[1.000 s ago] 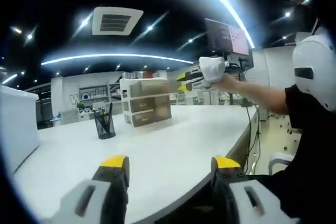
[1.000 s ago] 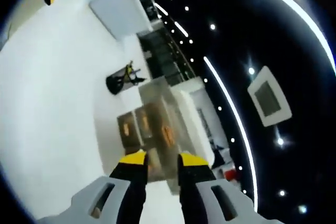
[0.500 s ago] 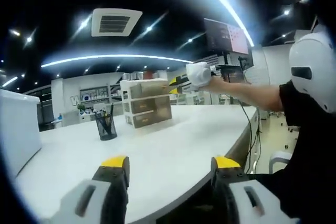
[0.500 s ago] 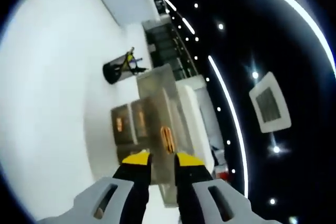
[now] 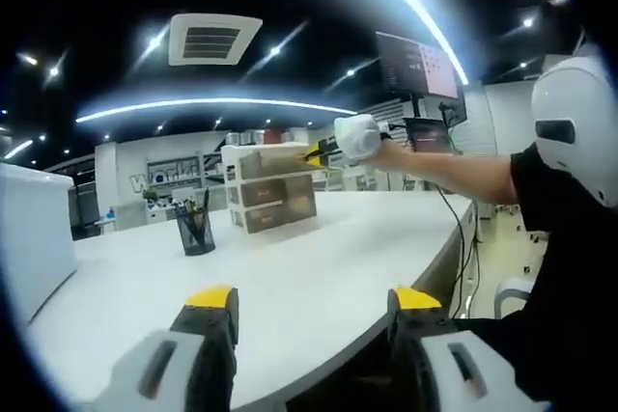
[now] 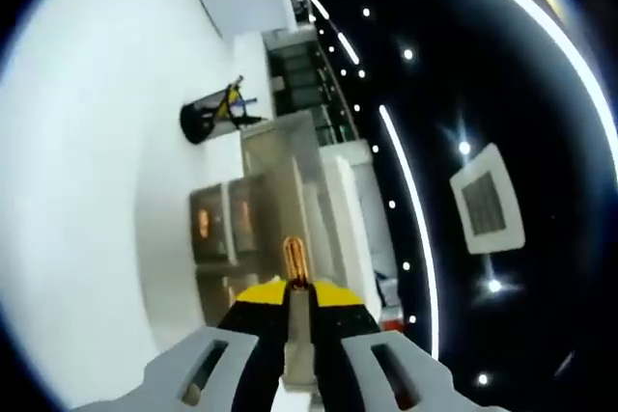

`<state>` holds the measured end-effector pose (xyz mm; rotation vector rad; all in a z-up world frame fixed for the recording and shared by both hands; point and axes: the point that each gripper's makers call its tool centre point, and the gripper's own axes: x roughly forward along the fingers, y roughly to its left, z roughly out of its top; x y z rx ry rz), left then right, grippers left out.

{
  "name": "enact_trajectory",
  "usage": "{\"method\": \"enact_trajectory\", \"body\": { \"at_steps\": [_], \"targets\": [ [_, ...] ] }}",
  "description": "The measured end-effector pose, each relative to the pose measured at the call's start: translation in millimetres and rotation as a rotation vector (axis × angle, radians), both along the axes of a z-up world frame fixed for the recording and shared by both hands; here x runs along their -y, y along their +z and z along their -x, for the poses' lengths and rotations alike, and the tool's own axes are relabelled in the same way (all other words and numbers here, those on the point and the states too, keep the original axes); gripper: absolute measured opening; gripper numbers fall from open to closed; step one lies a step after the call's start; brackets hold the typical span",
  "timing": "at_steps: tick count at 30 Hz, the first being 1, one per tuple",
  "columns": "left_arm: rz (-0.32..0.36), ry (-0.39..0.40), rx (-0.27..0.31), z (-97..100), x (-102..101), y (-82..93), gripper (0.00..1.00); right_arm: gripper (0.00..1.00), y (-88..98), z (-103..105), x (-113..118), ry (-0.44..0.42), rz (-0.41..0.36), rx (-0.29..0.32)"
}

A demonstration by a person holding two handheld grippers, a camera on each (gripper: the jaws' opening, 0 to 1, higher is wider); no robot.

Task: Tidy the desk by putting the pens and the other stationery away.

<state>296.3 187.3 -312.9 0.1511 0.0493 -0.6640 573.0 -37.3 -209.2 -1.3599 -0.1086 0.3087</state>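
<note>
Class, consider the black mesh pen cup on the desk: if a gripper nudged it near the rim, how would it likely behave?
The mesh pen cup looks light, being open wire mesh, so it would probably slide easily on the smooth white desk. It stands taller than wide with pens sticking up, so a high push may tip it.

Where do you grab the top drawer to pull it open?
By the small handle in the middle of the top drawer front, coming straight at that face. It sticks out as a narrow tab, and the right gripper is shut on it.

Bright ceiling strip lights (image 5: 208, 103), glaring white desk (image 5: 290, 267), fisheye-curved edges
</note>
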Motion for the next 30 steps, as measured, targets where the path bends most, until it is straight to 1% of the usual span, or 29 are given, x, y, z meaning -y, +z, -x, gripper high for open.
{"method": "enact_trajectory", "body": {
  "at_steps": [4,12,18,22,23,25,27,28,30],
  "targets": [
    [0.003,-0.005,-0.004,1.1,1.0,-0.8,0.62,0.07,1.0,-3.4,3.0,-0.010,0.004,0.005],
    [0.001,-0.001,-0.002,1.1,-0.4,0.9,0.62,0.07,2.6,-9.1,6.7,-0.019,-0.017,0.002],
    [-0.006,-0.005,-0.004,1.9,1.6,1.3,0.62,0.07,2.8,-8.6,5.6,-0.011,-0.015,0.001],
    [-0.005,-0.007,-0.002,2.1,3.0,3.1,0.62,0.07,3.7,-9.2,3.5,0.003,-0.043,-0.012],
    [-0.005,-0.008,-0.003,1.9,3.3,3.1,0.62,0.07,2.6,-10.6,2.5,0.010,-0.044,-0.015],
    [-0.009,-0.008,-0.005,2.0,3.5,2.5,0.62,0.07,3.9,-13.5,3.7,-0.001,-0.043,-0.005],
    [-0.010,-0.008,-0.006,2.5,3.3,2.3,0.62,0.07,3.2,-15.5,3.3,-0.002,-0.049,-0.014],
    [-0.009,-0.006,-0.007,2.8,2.9,2.1,0.62,0.07,4.2,-15.8,3.5,-0.003,-0.050,-0.007],
    [-0.013,-0.001,-0.008,2.5,1.4,1.9,0.62,0.07,2.7,-18.9,2.1,0.002,-0.053,-0.018]
  ]
}}
